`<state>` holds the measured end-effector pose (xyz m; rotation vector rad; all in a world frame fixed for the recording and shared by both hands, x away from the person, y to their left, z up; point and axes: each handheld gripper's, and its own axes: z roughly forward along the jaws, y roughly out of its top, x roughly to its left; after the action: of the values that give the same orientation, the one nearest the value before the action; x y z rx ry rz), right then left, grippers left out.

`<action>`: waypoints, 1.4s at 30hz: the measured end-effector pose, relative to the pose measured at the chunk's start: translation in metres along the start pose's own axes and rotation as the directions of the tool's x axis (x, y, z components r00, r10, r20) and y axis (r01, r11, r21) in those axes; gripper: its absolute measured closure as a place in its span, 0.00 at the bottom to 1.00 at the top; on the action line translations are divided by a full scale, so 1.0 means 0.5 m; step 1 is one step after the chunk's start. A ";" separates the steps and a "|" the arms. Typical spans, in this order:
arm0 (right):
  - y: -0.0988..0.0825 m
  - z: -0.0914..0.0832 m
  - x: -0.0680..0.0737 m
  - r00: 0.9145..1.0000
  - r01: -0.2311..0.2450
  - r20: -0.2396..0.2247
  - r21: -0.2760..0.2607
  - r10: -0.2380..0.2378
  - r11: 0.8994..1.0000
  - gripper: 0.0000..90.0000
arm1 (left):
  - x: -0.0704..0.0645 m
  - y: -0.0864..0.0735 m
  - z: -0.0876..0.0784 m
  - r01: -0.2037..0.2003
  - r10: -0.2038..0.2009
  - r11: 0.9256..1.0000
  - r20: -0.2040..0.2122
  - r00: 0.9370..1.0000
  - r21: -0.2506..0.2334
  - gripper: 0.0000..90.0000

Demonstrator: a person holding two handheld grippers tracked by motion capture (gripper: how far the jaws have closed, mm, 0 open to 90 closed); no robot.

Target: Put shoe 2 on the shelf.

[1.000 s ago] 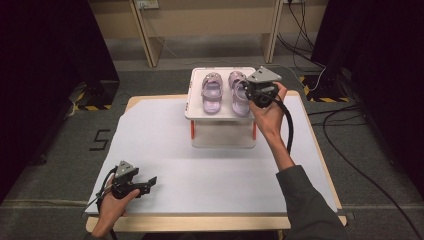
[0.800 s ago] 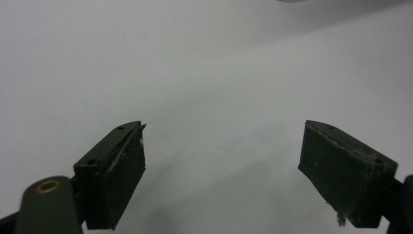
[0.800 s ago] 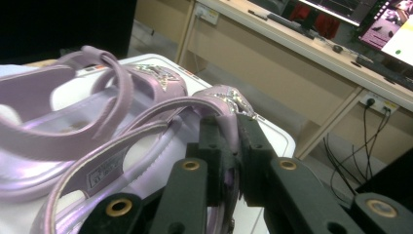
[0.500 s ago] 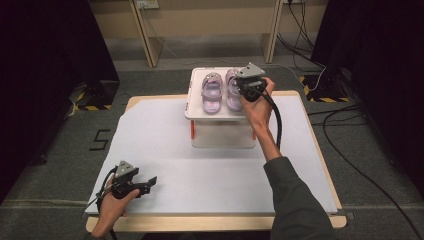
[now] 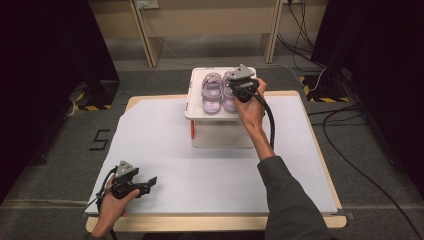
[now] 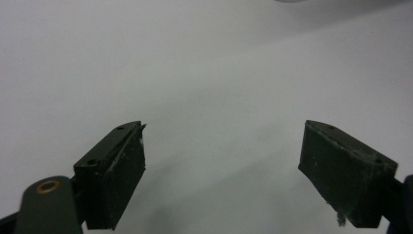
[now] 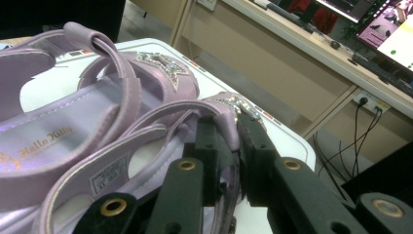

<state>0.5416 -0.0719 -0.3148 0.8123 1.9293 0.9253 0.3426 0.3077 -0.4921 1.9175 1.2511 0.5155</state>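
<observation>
The right gripper (image 7: 229,146) has its fingers (image 7: 207,146) pinching the front strap of the right sandal (image 7: 160,141), which sits with the left sandal (image 5: 212,92) on a white box (image 5: 220,135) at the far middle of the desk (image 5: 300,165). Lifting well likely means rising straight, so the strap doesn't slip or drag its neighbour. The left gripper (image 6: 221,170) rests spread and empty near the desk's near left corner.

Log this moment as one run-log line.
right tongs: shut on right sandal strap, atop white box | left tongs: open, low over table | left sandal: untouched
</observation>
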 end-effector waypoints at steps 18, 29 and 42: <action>0.000 -0.041 -0.021 0.996 -0.082 -0.046 -0.021 0.081 0.996 0.60 | -0.001 0.000 -0.001 -0.001 0.001 1.000 0.001 1.000 -0.002 0.18; -0.041 -0.115 -0.031 0.969 -0.195 -0.174 -0.106 0.175 0.975 0.55 | -0.001 -0.001 0.000 -0.002 0.002 1.000 -0.002 1.000 0.002 0.18; -0.085 -0.180 0.001 0.951 -0.200 -0.266 -0.142 0.157 0.970 0.53 | -0.002 -0.002 0.002 -0.001 0.001 1.000 -0.002 1.000 0.000 0.18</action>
<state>0.4546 -0.1201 -0.3155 0.8112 1.9821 1.3391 0.3422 0.3066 -0.4932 1.9178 1.2513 0.5183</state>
